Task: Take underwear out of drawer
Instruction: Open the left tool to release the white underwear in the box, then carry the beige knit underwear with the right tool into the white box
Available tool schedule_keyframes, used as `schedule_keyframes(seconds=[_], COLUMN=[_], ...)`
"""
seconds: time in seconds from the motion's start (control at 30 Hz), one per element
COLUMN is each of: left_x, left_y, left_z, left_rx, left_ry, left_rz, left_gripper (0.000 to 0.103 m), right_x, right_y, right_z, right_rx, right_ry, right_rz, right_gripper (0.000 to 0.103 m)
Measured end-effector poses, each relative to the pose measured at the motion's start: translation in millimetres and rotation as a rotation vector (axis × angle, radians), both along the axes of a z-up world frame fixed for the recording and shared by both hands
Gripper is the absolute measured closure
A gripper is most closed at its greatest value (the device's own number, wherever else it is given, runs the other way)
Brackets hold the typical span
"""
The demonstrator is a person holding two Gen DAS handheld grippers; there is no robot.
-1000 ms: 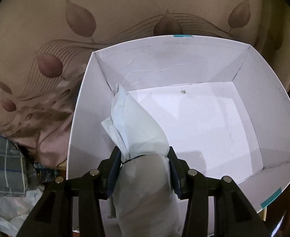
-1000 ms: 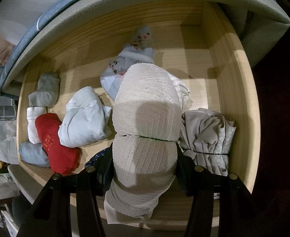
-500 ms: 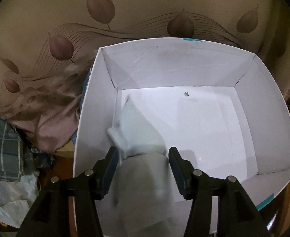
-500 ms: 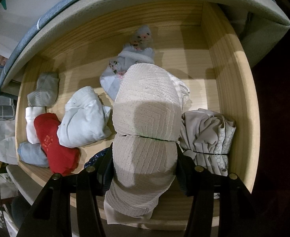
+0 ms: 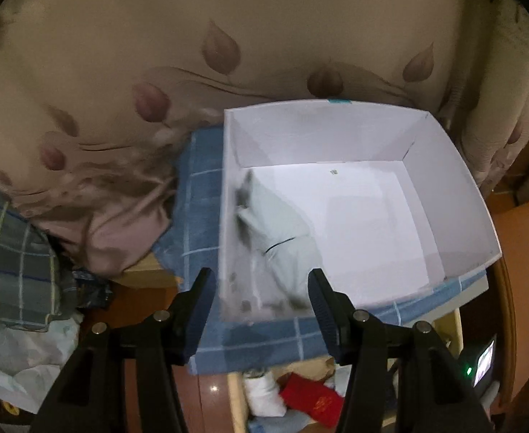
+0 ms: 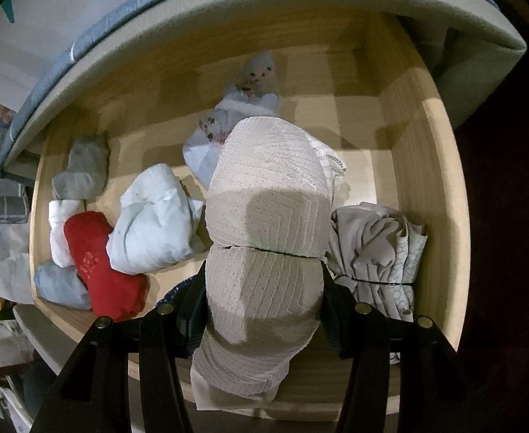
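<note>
Left wrist view is showing the left claw (image 5: 261, 297) hanging open above the white box (image 5: 445, 166) since its pale roll (image 5: 282, 231) is lying inside just ahead, while the right claw (image 6: 262, 297) is squeezing a cream roll (image 6: 268, 216) above the drawer (image 6: 427, 187) for lifting out.

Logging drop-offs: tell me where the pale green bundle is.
Left wrist view: the pale green bundle lies inside the white box, against its left wall, beyond the open left gripper.

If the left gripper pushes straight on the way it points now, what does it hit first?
Most likely the pale rolled garment lying in the white cardboard box, directly ahead of the left gripper, whose jaws are open and empty. The near box wall might come first; blur leaves depth uncertain.
</note>
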State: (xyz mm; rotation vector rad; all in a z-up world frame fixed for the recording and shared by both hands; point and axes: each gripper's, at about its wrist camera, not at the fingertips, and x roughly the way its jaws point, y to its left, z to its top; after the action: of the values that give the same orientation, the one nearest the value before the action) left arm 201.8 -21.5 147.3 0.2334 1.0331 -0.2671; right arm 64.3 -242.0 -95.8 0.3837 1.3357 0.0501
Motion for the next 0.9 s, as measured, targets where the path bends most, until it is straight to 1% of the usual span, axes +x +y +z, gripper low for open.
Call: schedule_keyframes(seconds=[0.1, 0.17, 0.23, 0.3, 0.4, 0.53, 0.6, 0.73, 0.83, 0.9], left_x=[-22.3, -39.9, -51.1, -65.9, -87.6, -110.6, -120.2, -136.6, -145.8, -149.7], left_y=[20.5, 34.1, 44.8, 52.3, 57.1, 53.2, 49.4, 36.9, 26.2, 19.6], left_z=[4.2, -1.7, -10.3, -24.3, -46.6, -78.8, -96.1, -127.8, -145.4, -156.7], left_rx=[-0.021, -0.018, -0.018, 0.002, 0.02, 0.012, 0.01, 0.026, 0.061, 0.085], left_ry=[-0.017, -0.02, -0.023, -0.022, -0.008, 0.04, 0.063, 0.098, 0.085, 0.088], left_rz=[0.028, 0.061, 0.085, 0.11, 0.128, 0.132, 0.139, 0.139, 0.139, 0.143], left_gripper=[0.049, 0.048, 0.048, 0.048, 0.048, 0.049, 0.048, 0.048, 0.048, 0.048], right_x=[-4.1, -6.2, -8.8, -12.2, -18.0, -18.8, -19.6, -19.3, -24.6, -30.1], right_y=[-8.0, -12.0, -17.2, -23.6, -37.7, -47.5, -53.6, -38.0, -37.2, -35.2], right_z=[7.8, 11.8, 15.3, 19.6, 24.8, 29.1, 35.2, 60.2, 75.3, 84.9], right_rx=[0.005, 0.012, 0.018, 0.027, 0.071, 0.066, 0.084, 0.002, 0.001, -0.011], right_ry=[-0.045, -0.069, -0.089, -0.114, -0.138, -0.075, -0.036, -0.036, -0.013, -0.014], right_rz=[-0.021, -0.03, -0.036, -0.044, -0.06, -0.057, -0.051, 0.006, 0.039, 0.056], right_gripper=[0.054, 0.054, 0.054, 0.054, 0.054, 0.055, 0.055, 0.055, 0.055, 0.055])
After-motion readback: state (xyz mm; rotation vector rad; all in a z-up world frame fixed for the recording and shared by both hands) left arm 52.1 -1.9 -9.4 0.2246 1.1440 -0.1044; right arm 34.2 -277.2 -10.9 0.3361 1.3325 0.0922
